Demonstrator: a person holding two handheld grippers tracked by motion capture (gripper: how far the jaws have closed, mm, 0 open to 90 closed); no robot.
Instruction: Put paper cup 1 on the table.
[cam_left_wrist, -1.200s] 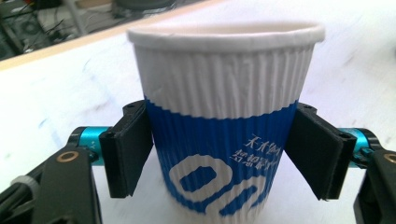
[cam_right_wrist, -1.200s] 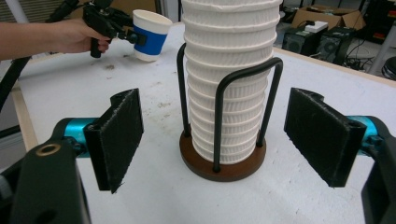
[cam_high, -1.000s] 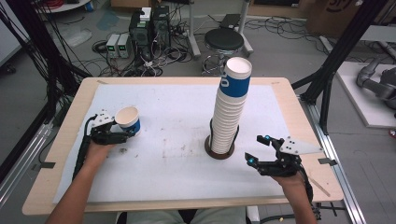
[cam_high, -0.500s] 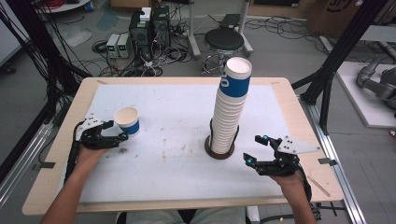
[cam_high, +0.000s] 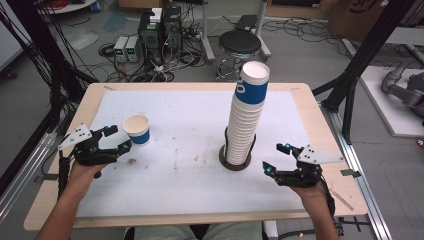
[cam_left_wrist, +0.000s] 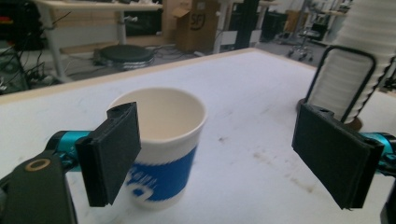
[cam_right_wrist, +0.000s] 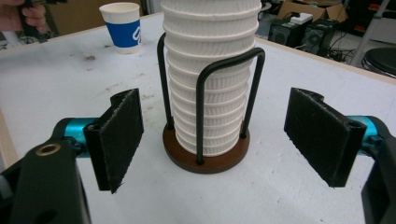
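Note:
A white paper cup with a blue band (cam_high: 136, 129) (cam_left_wrist: 159, 140) stands upright on the white table sheet at the left. My left gripper (cam_high: 119, 138) (cam_left_wrist: 219, 154) sits just left of it. Its jaws have just been opening and now stand wide, with the cup ahead of the pads and untouched. A tall stack of the same cups (cam_high: 247, 110) (cam_right_wrist: 210, 70) rises from a black wire holder on a round brown base (cam_high: 236, 160) (cam_right_wrist: 205, 158). My right gripper (cam_high: 276, 158) (cam_right_wrist: 215, 140) is open, close to the right of that base and facing it.
The wooden table (cam_high: 310, 107) carries a white sheet. A round stool (cam_high: 240, 44), cables and equipment boxes are on the floor behind it. Black frame posts (cam_high: 350, 75) stand at both sides of the table.
The left gripper, which was shut on the cup, has let it go and drawn back to the left and a little up. The cup stays upright. The right gripper has not moved.

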